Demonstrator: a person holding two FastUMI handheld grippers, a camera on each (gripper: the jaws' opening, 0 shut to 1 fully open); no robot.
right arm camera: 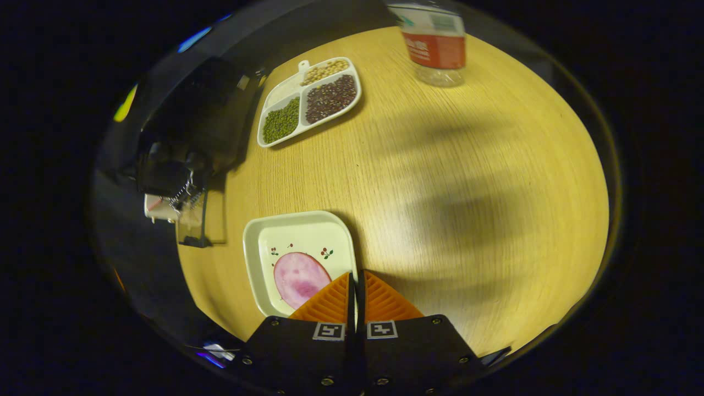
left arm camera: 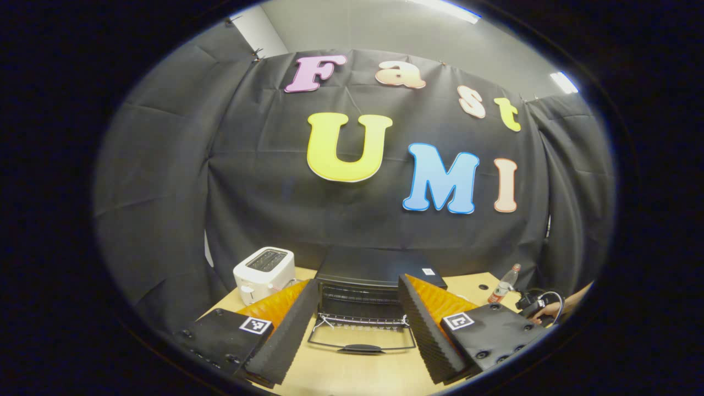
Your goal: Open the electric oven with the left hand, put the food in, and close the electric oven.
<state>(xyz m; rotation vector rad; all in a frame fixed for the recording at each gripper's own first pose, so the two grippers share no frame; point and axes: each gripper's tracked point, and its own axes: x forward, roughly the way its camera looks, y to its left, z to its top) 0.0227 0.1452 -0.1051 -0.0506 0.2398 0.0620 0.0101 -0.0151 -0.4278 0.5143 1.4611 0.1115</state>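
On the table, left gripper view: toaster (left arm camera: 264, 273) at far left, then the oven (left arm camera: 369, 286), its door (left arm camera: 360, 335) already dropped flat toward the camera, rack visible inside. Left gripper (left arm camera: 357, 322) hangs in front of the opening, jaws spread wide, holding nothing. A bottle (left arm camera: 503, 285) and a hand (left arm camera: 544, 313) sit to the right. Right gripper view: plate (right arm camera: 300, 258) with a pink slice of food (right arm camera: 300, 279) lies on the table (right arm camera: 467, 192); right gripper (right arm camera: 355, 283) is closed on the plate's right rim. Judged: opening done; loading the plate and closing the door remain.
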